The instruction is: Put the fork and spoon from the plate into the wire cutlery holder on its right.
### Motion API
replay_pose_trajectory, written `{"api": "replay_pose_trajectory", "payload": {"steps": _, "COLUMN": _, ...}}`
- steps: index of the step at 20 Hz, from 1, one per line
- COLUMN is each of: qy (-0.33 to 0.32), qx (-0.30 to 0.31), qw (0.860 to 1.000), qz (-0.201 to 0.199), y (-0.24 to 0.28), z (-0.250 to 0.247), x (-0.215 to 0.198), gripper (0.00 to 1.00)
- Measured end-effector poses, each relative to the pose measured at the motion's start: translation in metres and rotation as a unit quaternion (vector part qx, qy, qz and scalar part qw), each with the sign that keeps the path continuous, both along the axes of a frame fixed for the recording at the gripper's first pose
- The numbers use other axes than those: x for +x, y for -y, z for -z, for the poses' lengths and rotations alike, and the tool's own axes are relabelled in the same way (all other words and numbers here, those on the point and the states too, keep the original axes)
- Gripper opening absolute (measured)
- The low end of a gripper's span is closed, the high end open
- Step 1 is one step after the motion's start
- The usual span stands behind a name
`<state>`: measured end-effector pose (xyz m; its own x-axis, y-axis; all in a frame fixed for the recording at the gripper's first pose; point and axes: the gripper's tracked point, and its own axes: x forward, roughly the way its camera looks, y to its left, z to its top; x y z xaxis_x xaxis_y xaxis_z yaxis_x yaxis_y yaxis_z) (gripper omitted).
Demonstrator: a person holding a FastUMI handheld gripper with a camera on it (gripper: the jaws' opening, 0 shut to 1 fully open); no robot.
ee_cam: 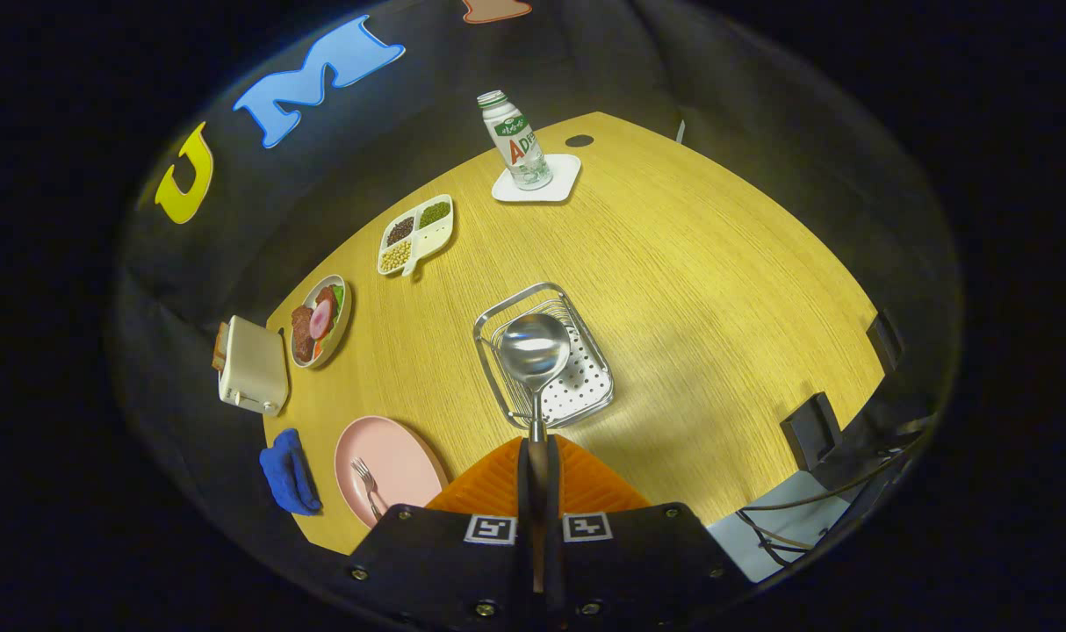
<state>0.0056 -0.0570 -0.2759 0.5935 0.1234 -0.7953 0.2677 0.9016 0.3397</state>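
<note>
The gripper (pixel 537 456) clamps the spoon (pixel 535 351) by its handle, bowl hanging over the wire holder (pixel 507 314) mid-counter. Next: lower and release. The fork (pixel 365 481) waits on the pink plate (pixel 401 456) at the counter's near-left edge.

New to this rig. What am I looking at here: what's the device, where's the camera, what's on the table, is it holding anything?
It is a handheld two-finger gripper, carried by a person; no robot arm. The fisheye camera rides on it and looks forward along the fingers.

The fingers are shut on the handle of a spoon, whose bowl hangs over the wire cutlery holder.

On the wooden table: a pink plate with a fork on it, a blue cloth, a toaster, a plate of food, a divided dish of beans, and a bottle on a white coaster.
</note>
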Motion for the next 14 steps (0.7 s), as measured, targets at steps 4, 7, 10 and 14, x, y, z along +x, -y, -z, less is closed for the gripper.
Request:
{"api": "replay_pose_trajectory", "payload": {"steps": 4, "qy": 0.004, "qx": 0.005, "qw": 1.0, "qz": 0.005, "y": -0.002, "z": -0.003, "x": 0.008, "gripper": 0.1}}
{"api": "replay_pose_trajectory", "payload": {"steps": 7, "qy": 0.023, "qx": 0.02, "qw": 0.999, "qz": 0.012, "y": -0.006, "z": -0.013, "x": 0.016, "gripper": 0.34}}
{"api": "replay_pose_trajectory", "payload": {"steps": 10, "qy": 0.029, "qx": 0.009, "qw": 0.999, "qz": 0.013, "y": -0.003, "z": -0.012, "x": 0.017, "gripper": 0.95}}
{"api": "replay_pose_trajectory", "payload": {"steps": 14, "qy": 0.031, "qx": 0.013, "qw": 0.999, "qz": 0.015, "y": -0.006, "z": -0.014, "x": 0.016, "gripper": 0.98}}
